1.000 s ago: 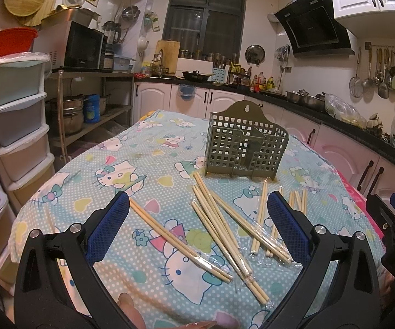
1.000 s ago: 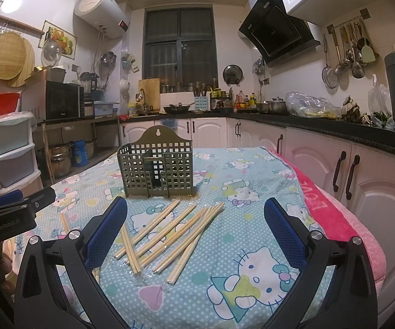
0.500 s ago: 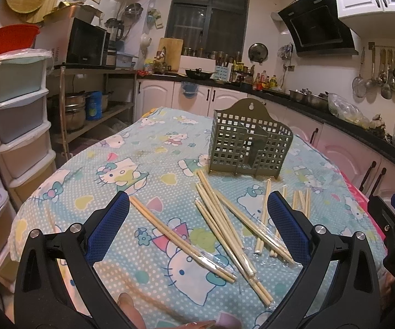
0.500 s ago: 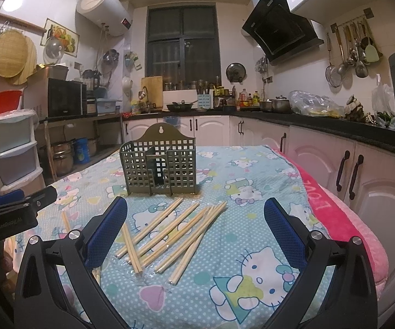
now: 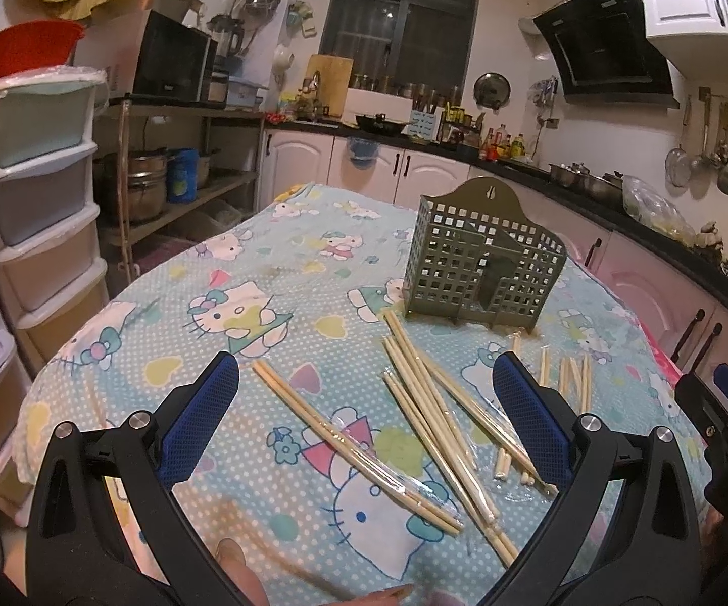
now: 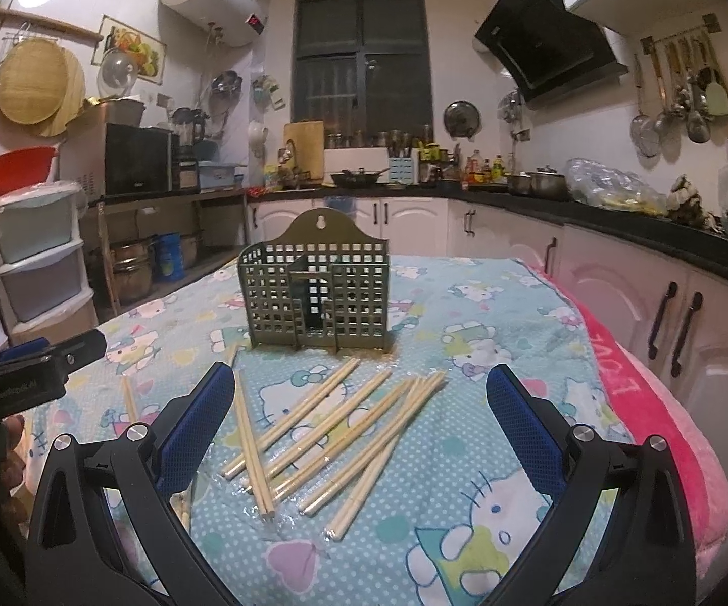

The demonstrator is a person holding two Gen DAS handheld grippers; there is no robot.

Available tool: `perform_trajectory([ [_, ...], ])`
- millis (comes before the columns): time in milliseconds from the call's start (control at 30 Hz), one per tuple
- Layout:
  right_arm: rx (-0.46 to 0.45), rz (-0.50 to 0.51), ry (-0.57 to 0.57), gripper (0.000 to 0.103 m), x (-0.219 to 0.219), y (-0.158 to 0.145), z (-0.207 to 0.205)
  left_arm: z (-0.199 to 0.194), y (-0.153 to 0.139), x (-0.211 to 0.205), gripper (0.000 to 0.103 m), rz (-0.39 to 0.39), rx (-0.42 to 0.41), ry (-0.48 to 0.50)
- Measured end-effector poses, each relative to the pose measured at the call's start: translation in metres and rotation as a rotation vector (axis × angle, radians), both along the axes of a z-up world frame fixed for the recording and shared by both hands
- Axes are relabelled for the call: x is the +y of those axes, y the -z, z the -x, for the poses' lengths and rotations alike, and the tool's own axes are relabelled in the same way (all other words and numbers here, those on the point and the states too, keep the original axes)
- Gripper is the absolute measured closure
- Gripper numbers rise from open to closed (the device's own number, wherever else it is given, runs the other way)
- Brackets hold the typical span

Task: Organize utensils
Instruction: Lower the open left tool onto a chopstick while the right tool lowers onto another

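Note:
Several pale wooden chopsticks [image 5: 429, 404] lie scattered on the Hello Kitty tablecloth [image 5: 283, 303], some in clear wrappers; they also show in the right wrist view [image 6: 333, 429]. A green perforated utensil basket [image 5: 482, 265] stands upright behind them, empty as far as I can see, and also appears in the right wrist view [image 6: 318, 288]. My left gripper [image 5: 364, 424] is open and empty above the near chopsticks. My right gripper [image 6: 361, 424] is open and empty over the right pile. The left gripper [image 6: 30, 368] shows at the left of the right wrist view.
Stacked plastic drawers [image 5: 35, 212] stand left of the table. A metal shelf with pots [image 5: 161, 187] is behind them. White cabinets and a black counter [image 6: 641, 262] run along the right. A pink cloth [image 6: 657, 419] hangs on the table's right edge.
Both grippers have risen and eased back slightly, so the table and basket sit lower in view. The chopsticks and basket have not moved. Both stay open.

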State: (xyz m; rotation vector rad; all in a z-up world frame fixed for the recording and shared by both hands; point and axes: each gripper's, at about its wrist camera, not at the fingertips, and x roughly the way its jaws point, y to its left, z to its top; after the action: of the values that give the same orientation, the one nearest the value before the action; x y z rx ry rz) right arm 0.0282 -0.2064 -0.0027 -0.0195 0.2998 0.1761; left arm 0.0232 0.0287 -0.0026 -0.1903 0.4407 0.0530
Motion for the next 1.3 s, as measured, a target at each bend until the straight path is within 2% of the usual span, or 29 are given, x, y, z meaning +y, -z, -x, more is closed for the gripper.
perform_trajectory([
  [333, 0.072, 0.004, -0.03, 0.006, 0.0, -0.005, -0.036, -0.03, -0.01, 0.014, 0.01, 0.048, 0.028, 0.016],
  [767, 0.203, 0.01, 0.036, 0.006, -0.027, -0.003, -0.097, -0.092, -0.012, 0.003, 0.01, 0.06, 0.131, 0.093],
  [1033, 0.311, -0.02, 0.046, 0.006, -0.043, 0.009, -0.133, -0.137, -0.002, 0.002, 0.01, 0.036, 0.24, 0.146],
  [1167, 0.368, -0.044, 0.042, 0.007, -0.049, 0.02, -0.151, -0.16, 0.01, 0.007, 0.01, 0.112, 0.303, 0.205],
  [1300, 0.417, -0.053, 0.045, 0.013, -0.051, 0.029, -0.165, -0.179, 0.023, 0.008, 0.012, 0.128, 0.354, 0.223],
])
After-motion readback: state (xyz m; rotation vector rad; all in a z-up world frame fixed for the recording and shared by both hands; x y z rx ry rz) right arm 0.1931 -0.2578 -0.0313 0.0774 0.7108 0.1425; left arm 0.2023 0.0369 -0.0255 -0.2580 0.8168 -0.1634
